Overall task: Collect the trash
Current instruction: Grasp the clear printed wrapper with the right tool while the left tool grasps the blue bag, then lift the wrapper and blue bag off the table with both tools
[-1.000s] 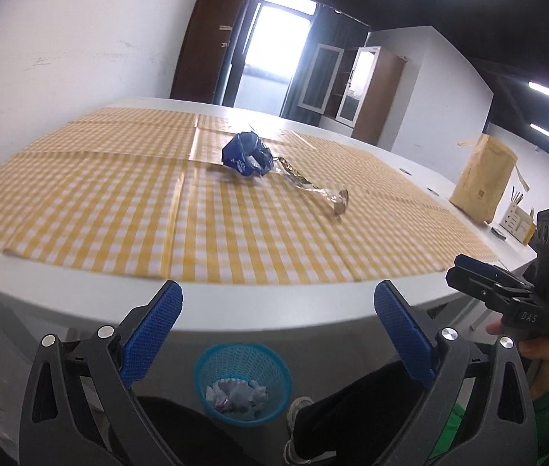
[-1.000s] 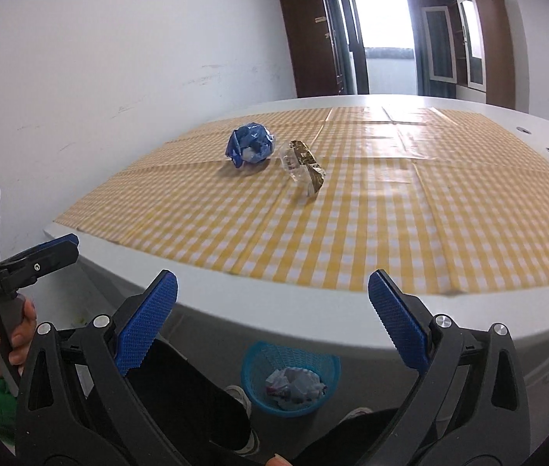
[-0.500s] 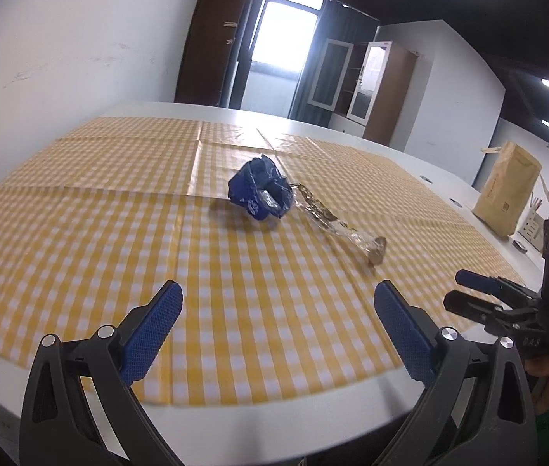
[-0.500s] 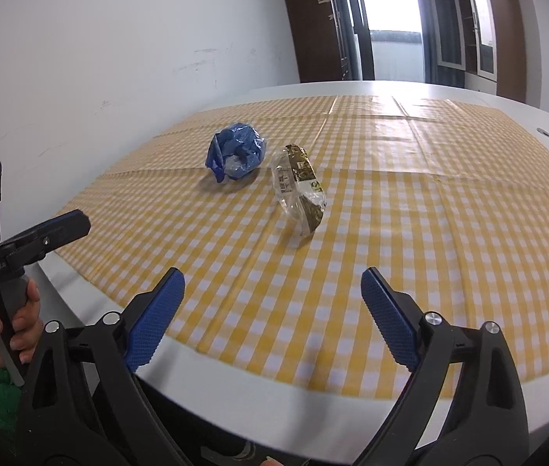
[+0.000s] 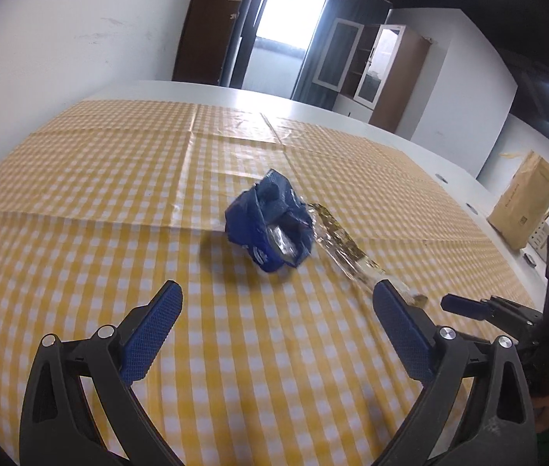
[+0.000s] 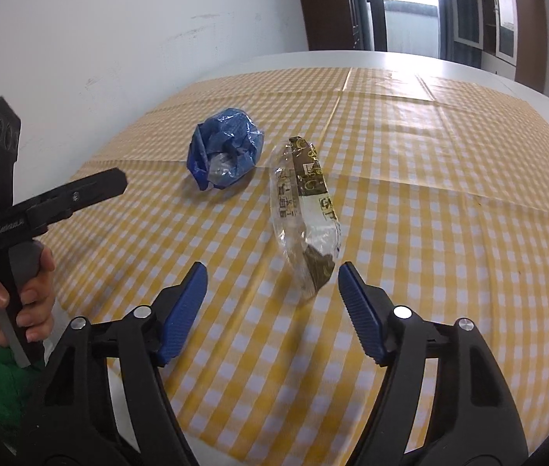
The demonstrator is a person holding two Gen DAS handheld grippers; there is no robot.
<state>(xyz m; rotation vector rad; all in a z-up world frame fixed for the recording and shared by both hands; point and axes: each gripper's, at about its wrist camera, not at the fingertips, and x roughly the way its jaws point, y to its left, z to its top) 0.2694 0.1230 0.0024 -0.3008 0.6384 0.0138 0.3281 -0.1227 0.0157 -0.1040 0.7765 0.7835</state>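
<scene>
Both pieces of trash lie on the yellow checked cloth (image 6: pixel 429 178) covering the table (image 5: pixel 352 116): a crumpled blue wrapper (image 5: pixel 268 229) and, just beside it, a long clear wrapper with brown-and-gold print (image 6: pixel 305 209), one end tilted up off the cloth. The left gripper (image 5: pixel 274 334) hangs spread wide and empty, short of the blue wrapper; the right gripper (image 6: pixel 272 299) is likewise spread and empty, its blue pads flanking the near end of the clear wrapper without touching it. The likely trouble is slippage: the clear film looks thin and slick, so jaws closing on only its raised tip could let it slide out or fold away. The blue ball looks springy and light, and a nudge from one pad before the other arrives could roll it toward its neighbour. With the two pieces so near each other, the grippers may crowd together, and a low approach could snag the cloth and drag it along.
</scene>
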